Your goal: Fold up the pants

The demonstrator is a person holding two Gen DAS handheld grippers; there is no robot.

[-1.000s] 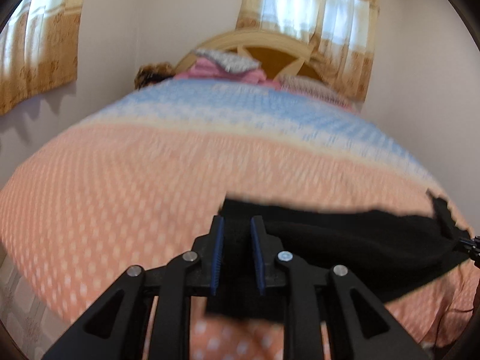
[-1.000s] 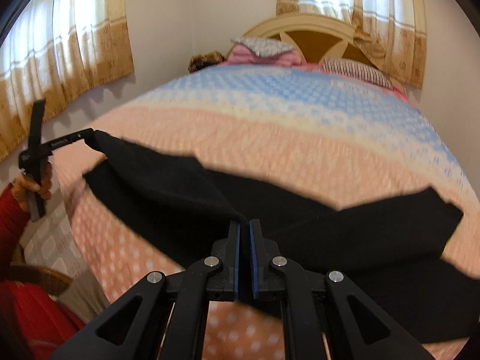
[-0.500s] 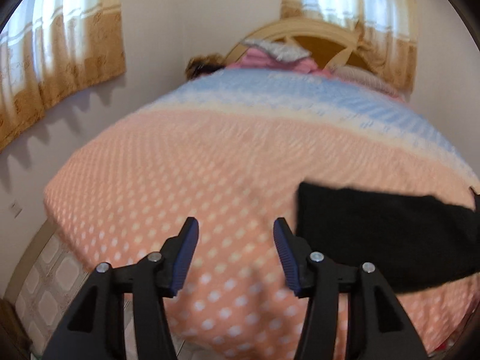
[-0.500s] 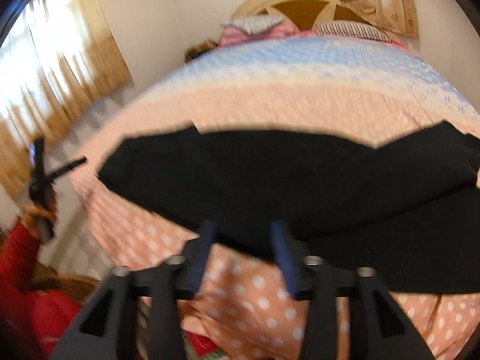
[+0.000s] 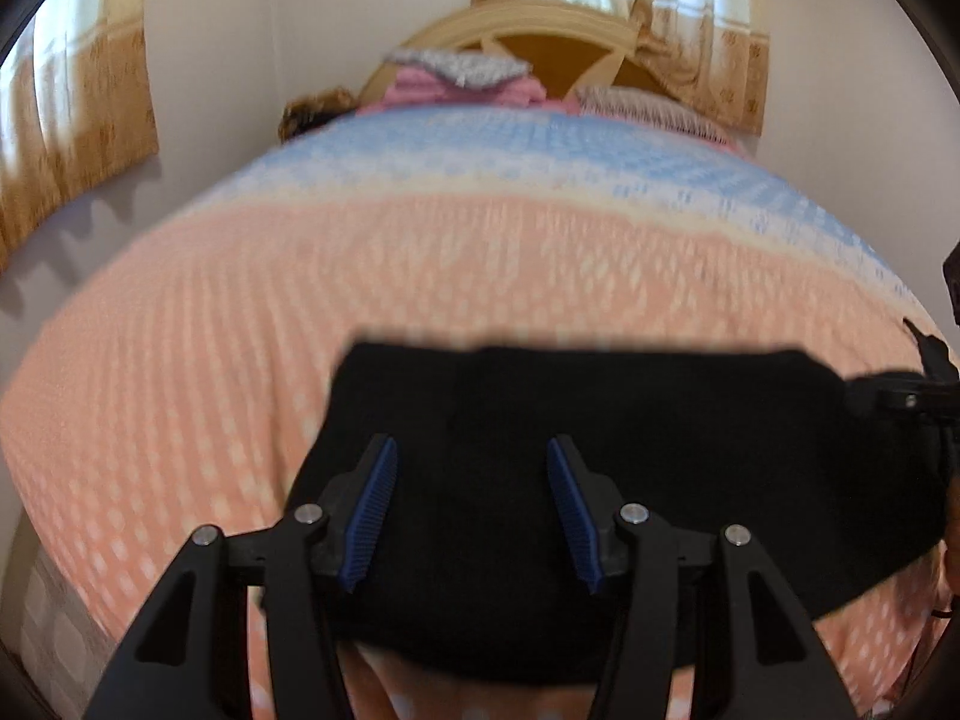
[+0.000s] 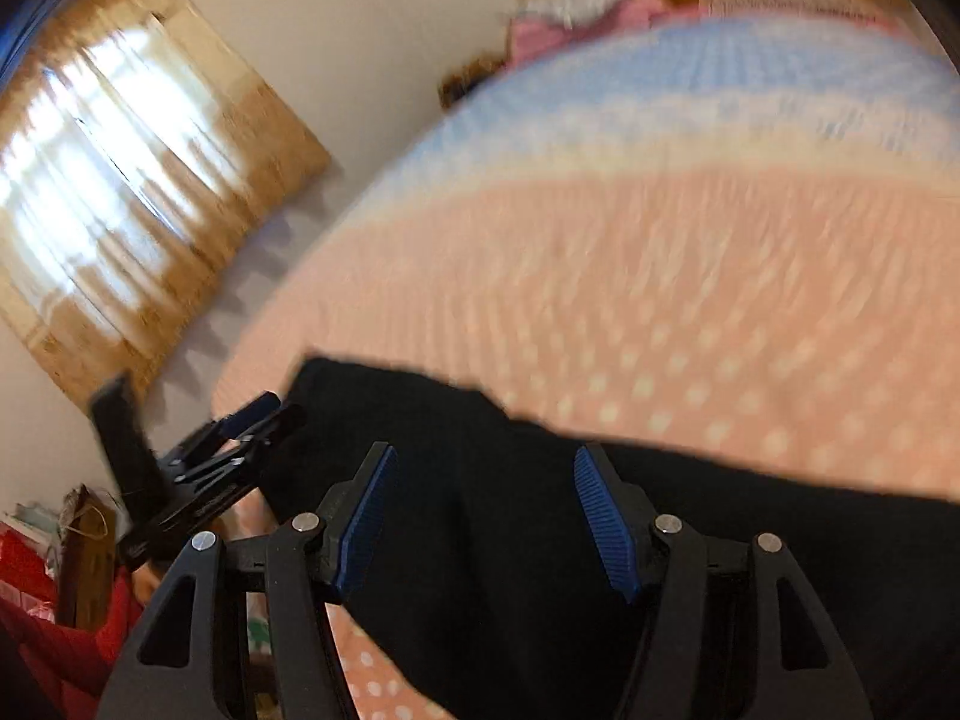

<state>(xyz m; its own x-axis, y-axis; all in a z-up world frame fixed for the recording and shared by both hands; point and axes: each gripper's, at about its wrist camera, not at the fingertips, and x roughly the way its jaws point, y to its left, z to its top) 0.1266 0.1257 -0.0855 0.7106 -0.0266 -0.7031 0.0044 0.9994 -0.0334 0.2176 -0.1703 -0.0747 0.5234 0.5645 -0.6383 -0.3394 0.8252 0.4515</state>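
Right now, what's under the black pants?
The black pants lie on the peach polka-dot bedspread, which shows all around them. The part of the bedspread beneath them is covered, so anything else under there can't be seen.

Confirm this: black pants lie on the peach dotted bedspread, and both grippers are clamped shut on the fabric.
Wrong in one respect: neither is clamped. The left gripper and right gripper both hang with jaws spread wide over the black pants, as each wrist view shows. The pants do lie on the peach dotted bedspread.
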